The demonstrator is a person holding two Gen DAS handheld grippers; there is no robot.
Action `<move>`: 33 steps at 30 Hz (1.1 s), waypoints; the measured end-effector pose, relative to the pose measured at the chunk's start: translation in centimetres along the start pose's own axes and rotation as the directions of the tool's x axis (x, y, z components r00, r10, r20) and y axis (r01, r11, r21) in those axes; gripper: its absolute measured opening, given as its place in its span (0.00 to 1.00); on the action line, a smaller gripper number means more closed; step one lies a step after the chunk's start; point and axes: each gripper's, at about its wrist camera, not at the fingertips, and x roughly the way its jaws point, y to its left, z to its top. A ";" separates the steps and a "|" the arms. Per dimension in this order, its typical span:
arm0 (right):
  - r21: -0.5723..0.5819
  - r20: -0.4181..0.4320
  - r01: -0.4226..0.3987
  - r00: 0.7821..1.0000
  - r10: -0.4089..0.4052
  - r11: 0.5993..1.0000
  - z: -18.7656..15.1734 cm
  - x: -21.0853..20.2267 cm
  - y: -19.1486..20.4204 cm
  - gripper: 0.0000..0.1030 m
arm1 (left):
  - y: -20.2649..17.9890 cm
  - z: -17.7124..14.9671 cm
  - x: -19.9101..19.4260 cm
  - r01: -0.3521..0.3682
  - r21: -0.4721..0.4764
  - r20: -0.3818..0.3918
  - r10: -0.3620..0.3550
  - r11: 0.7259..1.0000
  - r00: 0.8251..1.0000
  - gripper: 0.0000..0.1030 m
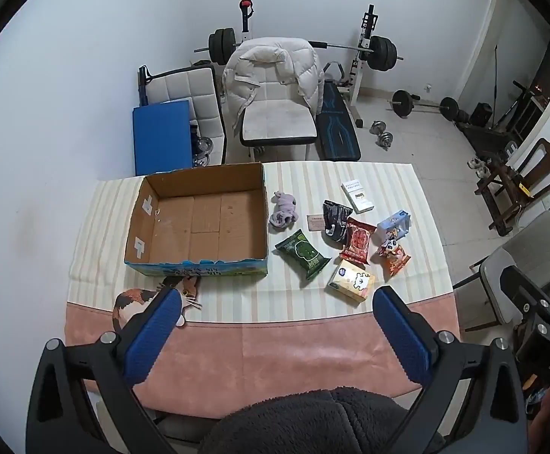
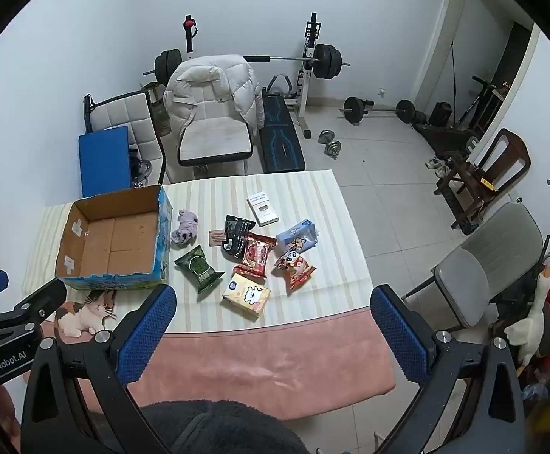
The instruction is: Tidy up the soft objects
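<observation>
An open cardboard box point(image 1: 199, 223) point(image 2: 112, 238) with nothing inside stands on the left of the striped tablecloth. To its right lie a purple soft toy point(image 1: 284, 210) point(image 2: 185, 226), a green pack point(image 1: 302, 252) point(image 2: 199, 268), a black pouch point(image 1: 334, 220) point(image 2: 237, 236), a red pack point(image 1: 358, 241) point(image 2: 256, 255), a yellow tissue pack point(image 1: 351, 280) point(image 2: 246, 295), a blue pack point(image 1: 395, 223) point(image 2: 297, 240) and an orange snack bag point(image 1: 394, 257) point(image 2: 293, 266). My left gripper point(image 1: 276, 304) and my right gripper point(image 2: 273, 304) hang open above the table's near edge, holding nothing.
A white booklet point(image 1: 357, 196) point(image 2: 262, 208) and a small card point(image 1: 315, 221) lie among the packs. A cat picture point(image 2: 85, 312) marks the cloth by the box. White chair, weight bench and barbells stand behind the table point(image 1: 275, 348); a grey chair point(image 2: 482, 261) is at the right.
</observation>
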 end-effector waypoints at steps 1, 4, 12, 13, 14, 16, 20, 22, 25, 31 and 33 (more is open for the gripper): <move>-0.002 0.000 -0.001 1.000 0.001 1.000 0.1 -0.1 -0.1 1.00 | 0.2 0.2 0.0 0.004 0.003 -0.002 -0.004 1.000 1.000 1.00; -0.001 0.003 0.000 1.000 0.000 1.000 0.0 -0.1 -0.1 1.00 | 0.2 0.4 0.0 0.007 0.002 -0.001 -0.007 1.000 1.000 1.00; -0.003 0.005 0.007 1.000 -0.007 1.000 0.7 -0.1 0.5 1.00 | 0.2 0.8 0.0 0.006 -0.001 -0.003 -0.006 1.000 1.000 1.00; -0.003 0.005 0.005 1.000 -0.005 1.000 0.8 -0.2 0.5 1.00 | 0.1 1.0 0.0 0.005 -0.002 -0.002 -0.005 1.000 1.000 1.00; -0.005 0.007 0.006 1.000 -0.006 1.000 0.8 -0.2 0.6 1.00 | 0.3 1.0 -0.1 0.007 -0.003 0.000 -0.007 1.000 1.000 1.00; -0.005 0.006 0.006 1.000 -0.006 1.000 0.9 -0.2 0.5 1.00 | 0.3 1.2 -0.1 0.010 -0.002 0.003 -0.010 1.000 1.000 1.00; -0.002 0.007 0.004 1.000 -0.004 1.000 0.9 -0.3 0.5 1.00 | 0.8 1.0 -0.2 0.011 -0.003 0.010 -0.010 1.000 1.000 1.00; -0.003 0.006 0.005 1.000 -0.005 1.000 0.9 -0.3 0.5 1.00 | 0.7 1.0 -0.2 0.010 -0.003 0.011 -0.010 1.000 1.000 1.00; -0.003 0.007 0.006 1.000 -0.006 1.000 0.8 -0.2 0.6 1.00 | 0.7 1.0 -0.2 0.010 -0.001 0.013 -0.010 1.000 1.000 1.00; -0.010 0.014 0.002 1.000 -0.002 1.000 1.3 -0.4 1.0 1.00 | 0.9 0.8 -0.4 0.007 -0.005 0.023 -0.007 1.000 1.000 1.00; -0.013 0.018 0.002 1.000 -0.002 1.000 1.5 -0.5 1.2 1.00 | 1.0 0.8 -0.5 0.004 -0.002 0.023 -0.004 1.000 1.000 1.00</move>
